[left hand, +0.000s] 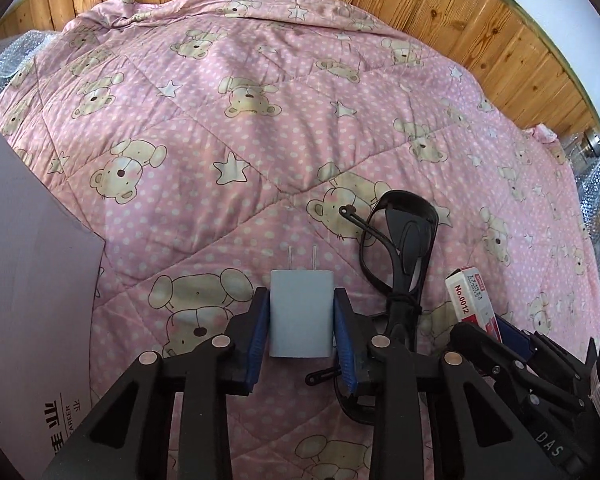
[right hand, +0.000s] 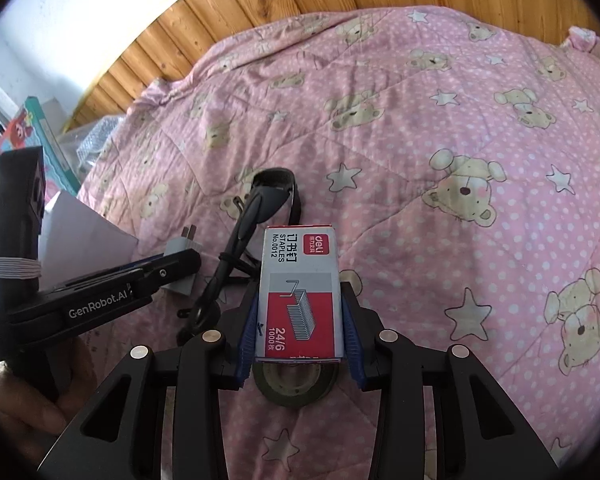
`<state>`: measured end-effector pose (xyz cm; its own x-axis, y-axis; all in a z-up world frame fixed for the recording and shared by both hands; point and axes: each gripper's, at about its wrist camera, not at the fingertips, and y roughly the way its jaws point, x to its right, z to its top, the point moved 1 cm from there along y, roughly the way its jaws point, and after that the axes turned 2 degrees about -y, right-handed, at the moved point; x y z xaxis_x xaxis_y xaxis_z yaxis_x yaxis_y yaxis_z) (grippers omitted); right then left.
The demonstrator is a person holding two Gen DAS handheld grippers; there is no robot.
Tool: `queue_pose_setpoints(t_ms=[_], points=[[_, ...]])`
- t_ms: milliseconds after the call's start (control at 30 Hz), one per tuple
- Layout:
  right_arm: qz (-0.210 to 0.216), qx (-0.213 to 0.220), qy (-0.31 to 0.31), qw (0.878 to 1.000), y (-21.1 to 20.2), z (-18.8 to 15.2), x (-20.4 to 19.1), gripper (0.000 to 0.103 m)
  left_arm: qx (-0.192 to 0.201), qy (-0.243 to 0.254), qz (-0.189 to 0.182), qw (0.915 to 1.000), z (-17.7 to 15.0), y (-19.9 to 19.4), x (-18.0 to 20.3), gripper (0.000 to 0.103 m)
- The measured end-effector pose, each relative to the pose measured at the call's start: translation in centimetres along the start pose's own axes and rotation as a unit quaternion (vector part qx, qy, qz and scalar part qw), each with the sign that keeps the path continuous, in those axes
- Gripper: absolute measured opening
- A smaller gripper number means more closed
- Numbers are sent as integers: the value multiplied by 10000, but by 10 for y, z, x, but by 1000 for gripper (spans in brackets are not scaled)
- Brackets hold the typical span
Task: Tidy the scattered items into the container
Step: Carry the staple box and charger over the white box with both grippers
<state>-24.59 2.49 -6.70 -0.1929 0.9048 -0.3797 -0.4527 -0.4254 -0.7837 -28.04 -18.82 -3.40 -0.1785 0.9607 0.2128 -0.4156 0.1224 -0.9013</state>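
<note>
Charger [left hand: 301, 312]: on bed [left hand: 260, 140], left of glasses [left hand: 404, 240].
Staple box [right hand: 300, 292]: right of glasses, over tape roll [right hand: 296, 384].
Box [left hand: 28, 280]: far left.

Grey plug adapter [left hand: 301, 314] prongs forward, red-and-white staples box [right hand: 300, 294] upright, black glasses [left hand: 400, 248] on quilt.

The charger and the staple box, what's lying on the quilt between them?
Black glasses lie between the charger and staple box, clearest in the left wrist view.

- A home bedroom: a pink quilted bedspread with cartoon bears and stars [left hand: 260, 128] covers the bed.
- Knotty wooden plank panelling [left hand: 460, 20] runs along its far edge, below a white painted wall [right hand: 80, 20].
</note>
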Motion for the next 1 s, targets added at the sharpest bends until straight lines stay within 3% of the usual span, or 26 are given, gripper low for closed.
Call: queue_pose_setpoints(t_ms=[300,1000], points=[[86,30,-21,10000,-19,-7,-16,39,134,20,-123,9998,-7,-32,0,32],[322,119,-304,9989,-76,-53,-82,39,542,89,-465,9974,-63,-129,-6,32]])
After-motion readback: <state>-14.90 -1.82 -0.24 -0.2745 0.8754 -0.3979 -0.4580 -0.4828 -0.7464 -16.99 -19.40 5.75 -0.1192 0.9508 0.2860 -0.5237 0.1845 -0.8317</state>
